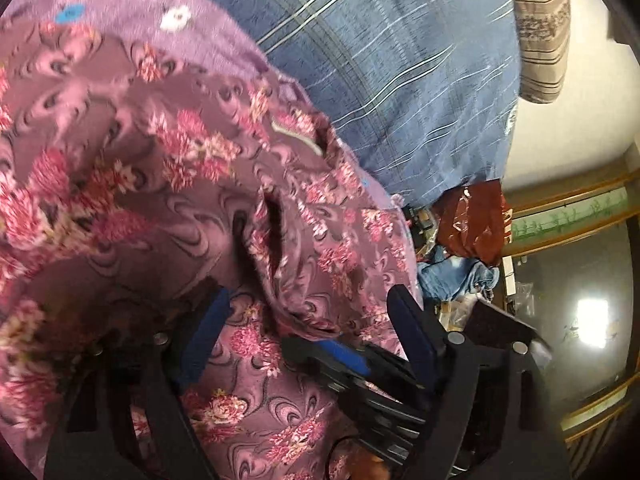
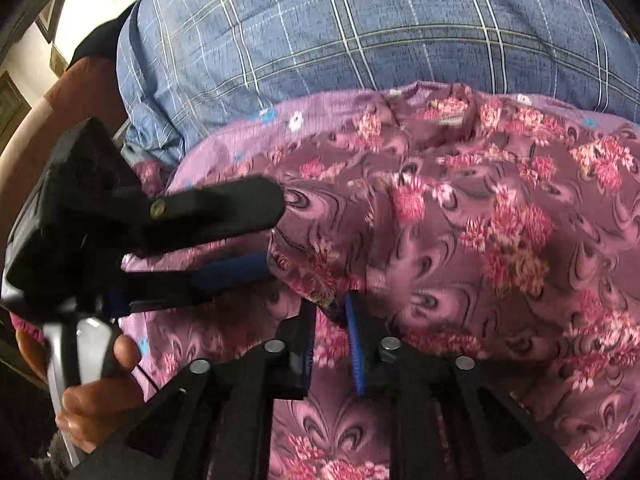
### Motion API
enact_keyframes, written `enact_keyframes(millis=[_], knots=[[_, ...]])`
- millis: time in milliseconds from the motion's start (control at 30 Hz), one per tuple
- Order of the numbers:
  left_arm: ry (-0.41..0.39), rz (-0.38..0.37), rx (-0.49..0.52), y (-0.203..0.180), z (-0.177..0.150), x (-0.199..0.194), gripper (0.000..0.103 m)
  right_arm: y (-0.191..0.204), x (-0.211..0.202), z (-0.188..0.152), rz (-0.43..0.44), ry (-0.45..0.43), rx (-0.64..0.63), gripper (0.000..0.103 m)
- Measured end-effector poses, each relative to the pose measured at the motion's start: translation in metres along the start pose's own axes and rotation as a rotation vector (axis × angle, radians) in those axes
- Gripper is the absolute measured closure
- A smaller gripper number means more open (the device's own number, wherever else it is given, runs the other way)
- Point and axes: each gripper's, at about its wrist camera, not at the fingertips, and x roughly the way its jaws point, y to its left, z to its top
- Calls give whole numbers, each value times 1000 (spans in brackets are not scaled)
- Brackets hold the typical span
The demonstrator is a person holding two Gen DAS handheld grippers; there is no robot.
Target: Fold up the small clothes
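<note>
A mauve garment with pink flowers (image 1: 168, 168) lies rumpled on a blue checked bedsheet (image 1: 380, 60); it also shows in the right wrist view (image 2: 460, 220). My left gripper (image 1: 312, 320) is open, its fingers wide apart over a fold of the garment. In the right wrist view the left gripper (image 2: 264, 232) comes in from the left, its fingers on either side of the garment's edge. My right gripper (image 2: 330, 320) is nearly closed, pinching a fold of the garment between its blue pads.
The bedsheet (image 2: 320, 40) covers the bed beyond the garment. A striped pillow (image 1: 540, 40) lies at the far edge. A red cloth (image 1: 476, 220) and blue denim (image 1: 452, 276) lie off the bed's side, near a wooden frame (image 1: 580, 208).
</note>
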Motion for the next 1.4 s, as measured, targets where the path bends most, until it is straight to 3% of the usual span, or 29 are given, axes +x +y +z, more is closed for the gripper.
enact_keyframes(millis=[133,200,233,267,367,500,667,800,833,867,900,1000,1033,1100,1167,1200,1233,1300,1400], knots=[[-7,36,14,-7,-4,13,23,-12,-39,-3,2,-46,9,70],[-34,71,37,-10,-5,15,46,-30,-67,2,7,-96,69,67],[-42,92,54,-13,-5,16,83,-47,-87,4,9,-140,128,64],[-50,127,81,-17,-5,15,98,-64,-105,5,6,-188,189,59],[-174,215,84,-21,-4,-11,99,-121,-151,6,-44,-314,364,43],[-328,326,80,-21,-5,-54,99,-192,-190,-5,-157,-396,551,43],[-291,329,51,-8,-3,-52,99,-232,-170,-13,-164,-312,604,43],[-270,347,61,-9,-2,-43,99,-228,-121,-4,-170,-207,569,45],[-275,343,63,-10,-2,-44,99,-225,-112,-6,-168,-173,553,66],[-277,339,69,-10,-2,-44,98,-217,-104,-2,-145,-133,496,96],[-277,345,73,-10,-4,-45,98,-207,-107,2,-171,-147,435,99],[-223,390,91,-9,-3,-28,90,-195,-134,9,-224,-293,370,99],[-178,442,99,-7,-3,-16,86,-200,-136,10,-249,-300,381,99],[-123,521,126,-6,-6,1,85,-216,-123,11,-321,-219,401,99],[-136,547,140,-10,-8,-1,85,-225,-101,4,-348,-88,416,99],[-147,553,131,-12,-8,-7,85,-222,-104,2,-359,-120,410,99],[-177,551,117,-13,-7,-15,85,-215,-109,3,-384,-128,407,89],[-278,523,74,-13,-6,-40,85,-201,-119,6,-418,-157,393,89],[-335,440,52,-14,-4,-58,78,-167,-132,21,-373,-224,315,89]])
